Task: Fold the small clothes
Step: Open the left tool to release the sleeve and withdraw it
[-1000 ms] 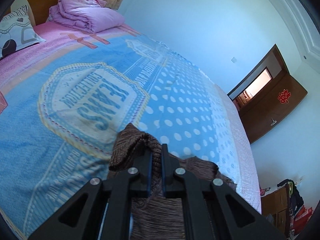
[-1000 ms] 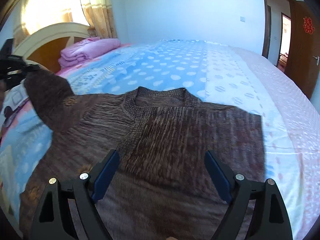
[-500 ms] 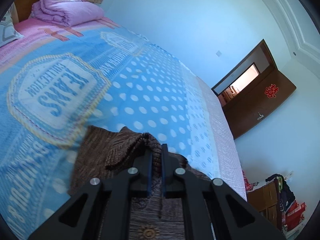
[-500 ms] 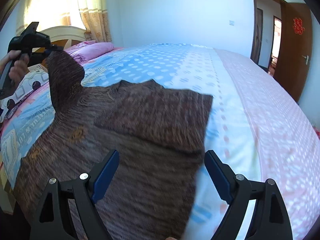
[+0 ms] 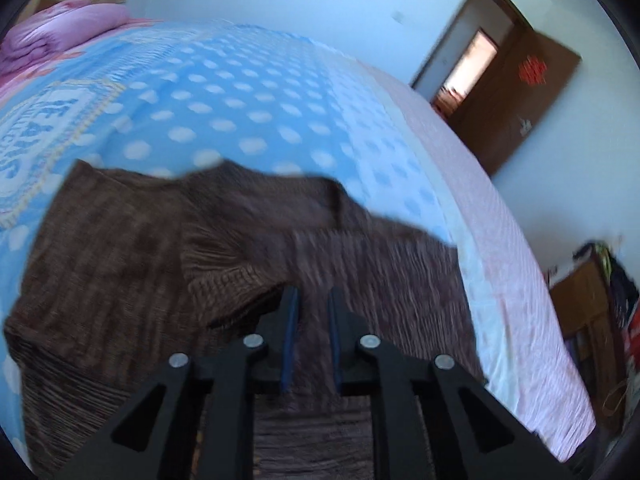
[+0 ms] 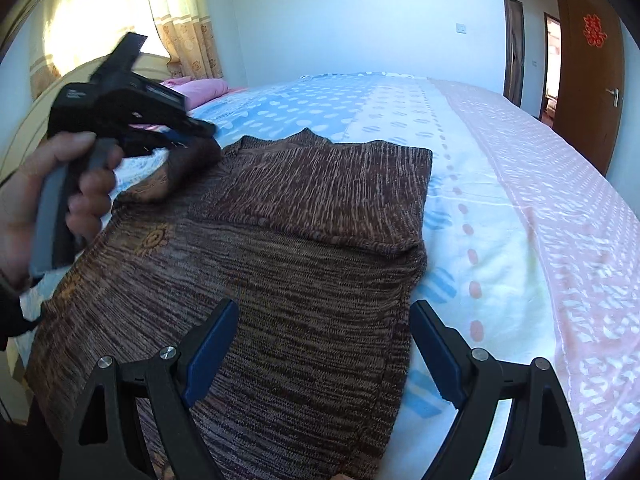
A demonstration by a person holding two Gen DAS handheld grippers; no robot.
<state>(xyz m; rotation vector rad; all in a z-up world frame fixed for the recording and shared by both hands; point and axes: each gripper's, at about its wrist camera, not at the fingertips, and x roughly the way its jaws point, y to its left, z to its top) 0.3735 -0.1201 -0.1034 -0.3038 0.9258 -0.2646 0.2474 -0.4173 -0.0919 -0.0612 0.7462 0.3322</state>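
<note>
Though partly folded, ribbed brown sweater.

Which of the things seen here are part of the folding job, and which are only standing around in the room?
Part of the job:
- brown knitted sweater
- its sleeve
- left gripper
- right gripper
- bed, the folding surface

Only lying about:
- pink quilt
- curtains
- wooden door
- headboard
</note>
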